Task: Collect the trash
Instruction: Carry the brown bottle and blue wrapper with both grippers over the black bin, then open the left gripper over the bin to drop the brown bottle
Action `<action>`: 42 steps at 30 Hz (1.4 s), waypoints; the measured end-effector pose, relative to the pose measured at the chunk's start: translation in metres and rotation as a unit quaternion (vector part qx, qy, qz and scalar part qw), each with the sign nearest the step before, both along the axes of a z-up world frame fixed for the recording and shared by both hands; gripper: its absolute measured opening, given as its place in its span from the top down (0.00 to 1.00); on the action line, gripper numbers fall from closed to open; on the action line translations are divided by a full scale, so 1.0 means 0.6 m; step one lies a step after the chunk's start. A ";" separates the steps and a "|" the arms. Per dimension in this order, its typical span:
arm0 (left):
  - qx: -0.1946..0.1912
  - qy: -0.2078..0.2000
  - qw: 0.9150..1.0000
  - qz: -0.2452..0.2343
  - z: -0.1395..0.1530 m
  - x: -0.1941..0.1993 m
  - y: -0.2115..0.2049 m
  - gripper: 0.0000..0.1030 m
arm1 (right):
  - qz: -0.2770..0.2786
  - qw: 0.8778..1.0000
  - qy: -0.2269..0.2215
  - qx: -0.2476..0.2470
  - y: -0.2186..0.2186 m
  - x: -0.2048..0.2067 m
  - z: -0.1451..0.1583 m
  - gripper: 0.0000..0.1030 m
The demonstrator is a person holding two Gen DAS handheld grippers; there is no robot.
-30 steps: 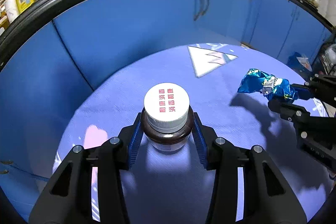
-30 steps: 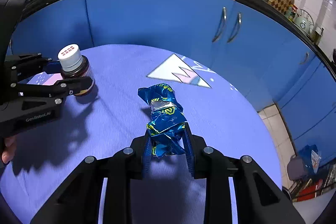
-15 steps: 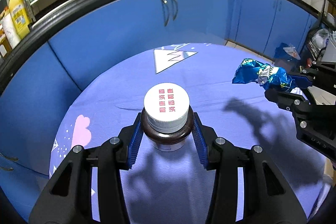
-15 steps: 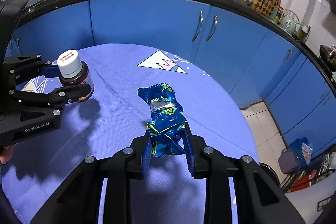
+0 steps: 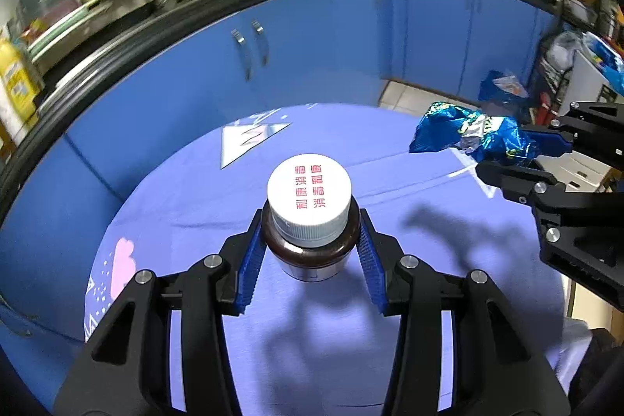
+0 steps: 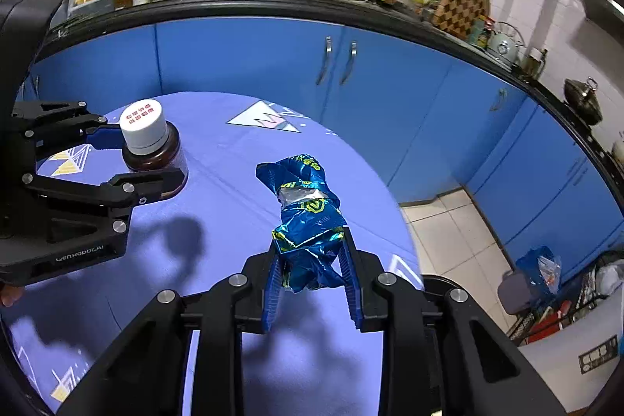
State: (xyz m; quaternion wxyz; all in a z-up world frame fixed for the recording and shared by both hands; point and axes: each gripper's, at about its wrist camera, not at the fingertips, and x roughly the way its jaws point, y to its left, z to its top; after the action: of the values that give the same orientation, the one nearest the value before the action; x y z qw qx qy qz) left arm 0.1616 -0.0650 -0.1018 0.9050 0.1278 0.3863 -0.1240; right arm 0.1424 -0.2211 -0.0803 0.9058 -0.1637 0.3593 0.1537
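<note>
Both loads have lifted off the lilac-clothed round table [image 6: 234,158]: left gripper [image 5: 310,252] pinching the white-capped brown bottle [image 5: 310,221], right gripper [image 6: 312,283] clamping the crumpled blue foil wrapper [image 6: 308,213], ready for binning.

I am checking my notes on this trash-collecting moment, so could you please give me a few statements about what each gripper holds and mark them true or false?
1. The left gripper is shut on the brown bottle. True.
2. The bottle's cap is missing. False: a white cap with red print is on.
3. The right gripper holds a crumpled blue foil wrapper. True.
4. The wrapper lies flat on the purple tablecloth. False: it is held clear of the cloth.
</note>
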 end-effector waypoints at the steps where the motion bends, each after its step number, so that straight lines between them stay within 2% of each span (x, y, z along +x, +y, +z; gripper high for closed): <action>1: 0.002 -0.002 1.000 -0.005 0.004 -0.003 -0.011 0.55 | -0.003 1.000 -0.002 0.000 -0.007 -0.003 0.003 0.74; 16: 0.024 -0.026 0.996 -0.080 0.037 -0.028 -0.178 0.55 | -0.060 0.997 -0.044 0.009 -0.144 -0.048 0.048 0.74; 26: 0.038 -0.032 0.992 -0.114 0.051 -0.020 -0.270 0.55 | -0.092 0.994 -0.061 0.022 -0.227 -0.054 0.066 0.74; 40: 0.037 -0.062 0.986 -0.151 0.089 -0.014 -0.349 0.55 | -0.125 0.988 -0.083 0.047 -0.305 -0.054 0.082 0.73; 42: 0.036 -0.067 0.985 -0.154 0.095 -0.012 -0.356 0.59 | -0.129 0.987 -0.083 0.049 -0.314 -0.050 0.083 0.73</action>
State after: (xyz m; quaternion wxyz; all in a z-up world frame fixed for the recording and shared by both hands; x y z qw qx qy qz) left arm 0.1542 -0.2787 -0.0451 0.8940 0.2258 0.3046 -0.2388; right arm 0.1121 -0.4096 -0.0307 0.9517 -0.0839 0.2926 0.0392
